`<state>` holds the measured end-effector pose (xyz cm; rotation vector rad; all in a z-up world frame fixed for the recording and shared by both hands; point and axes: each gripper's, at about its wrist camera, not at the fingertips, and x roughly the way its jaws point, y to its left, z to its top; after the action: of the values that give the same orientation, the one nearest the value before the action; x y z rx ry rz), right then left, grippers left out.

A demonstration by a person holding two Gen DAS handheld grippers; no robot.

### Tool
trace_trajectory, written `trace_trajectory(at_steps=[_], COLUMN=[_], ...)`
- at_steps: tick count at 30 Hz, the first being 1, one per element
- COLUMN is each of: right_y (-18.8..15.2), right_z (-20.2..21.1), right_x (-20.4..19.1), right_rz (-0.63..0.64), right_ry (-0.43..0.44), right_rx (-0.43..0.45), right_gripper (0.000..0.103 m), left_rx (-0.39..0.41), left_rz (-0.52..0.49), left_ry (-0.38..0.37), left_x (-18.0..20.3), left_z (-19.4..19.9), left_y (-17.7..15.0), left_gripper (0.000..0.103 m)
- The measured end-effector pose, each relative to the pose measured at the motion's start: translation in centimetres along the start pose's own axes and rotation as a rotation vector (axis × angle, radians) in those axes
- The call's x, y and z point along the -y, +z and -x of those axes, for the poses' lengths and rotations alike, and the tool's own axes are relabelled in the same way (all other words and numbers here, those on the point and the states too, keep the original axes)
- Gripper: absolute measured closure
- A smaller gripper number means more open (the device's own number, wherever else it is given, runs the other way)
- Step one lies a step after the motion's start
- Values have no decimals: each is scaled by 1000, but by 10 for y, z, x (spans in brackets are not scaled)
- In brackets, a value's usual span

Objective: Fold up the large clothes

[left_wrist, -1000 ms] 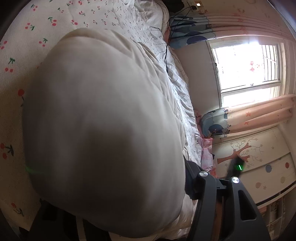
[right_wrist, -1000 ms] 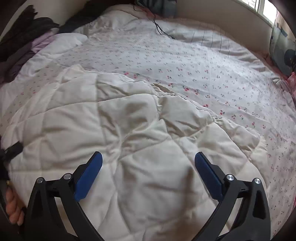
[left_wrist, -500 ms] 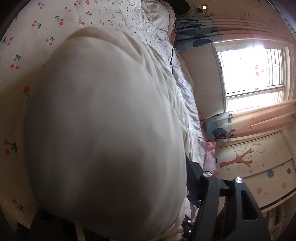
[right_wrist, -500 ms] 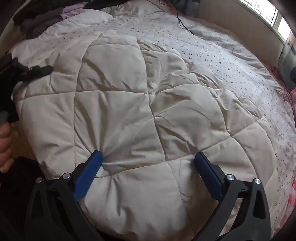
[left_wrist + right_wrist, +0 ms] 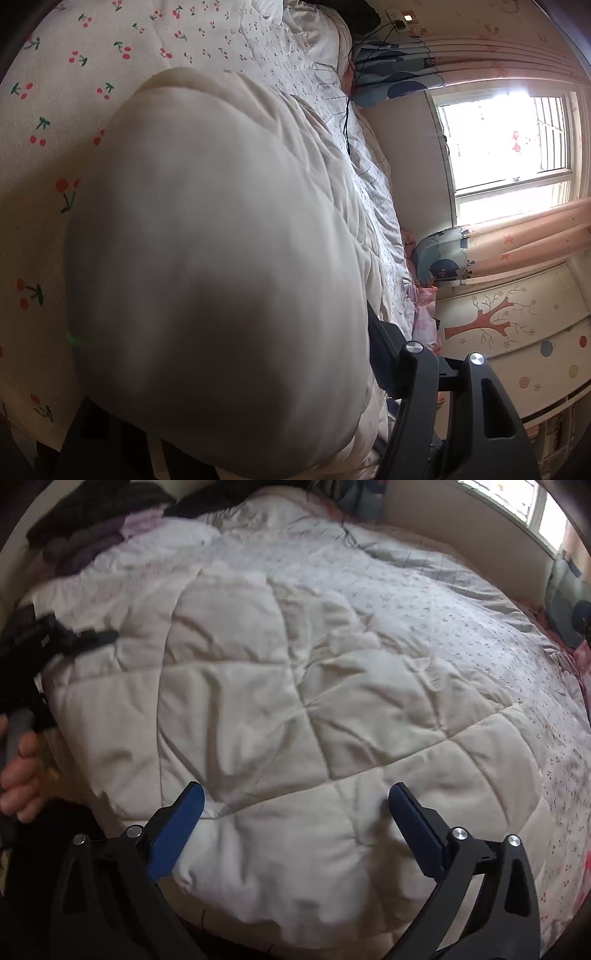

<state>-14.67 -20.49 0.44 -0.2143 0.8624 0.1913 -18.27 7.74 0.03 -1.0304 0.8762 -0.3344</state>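
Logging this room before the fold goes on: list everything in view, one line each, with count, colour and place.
quilted comforter: one, cream, folded on the bed, bulging against the left camera.
cherry-print sheet: one, white with red cherries, under the comforter.
dark clothes: a pile, black and purple, far left corner of the bed.
cable: one, black, along the bed's far edge.
window: one, bright, right wall.
curtains: pink with blue print, beside the window.
tree decal: one, pink, below the curtains.
right gripper: blue pads, open over the comforter's near edge.
left gripper: black, at the comforter's left edge.
hand: one, on the left gripper's handle.
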Motion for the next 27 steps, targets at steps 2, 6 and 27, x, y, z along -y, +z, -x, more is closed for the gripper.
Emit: trace_trajectory(at_steps=[2,6,27], right_y=[-2,6,-1], right_z=[-8,3,-26], right_x=[-5,4,1], right_rz=[16,-13,8], right_ry=[-15,-25,-54], right_rx=[-3,51,7], right_gripper=[6,6,6], left_rx=[0,2,39], left_rz=[-7,5,-43], left_ry=[3,-7,-39], left_x=[1,0,14], left_z=[0,-1,9], left_y=[-1,1,-7], left_gripper=[39,39,40])
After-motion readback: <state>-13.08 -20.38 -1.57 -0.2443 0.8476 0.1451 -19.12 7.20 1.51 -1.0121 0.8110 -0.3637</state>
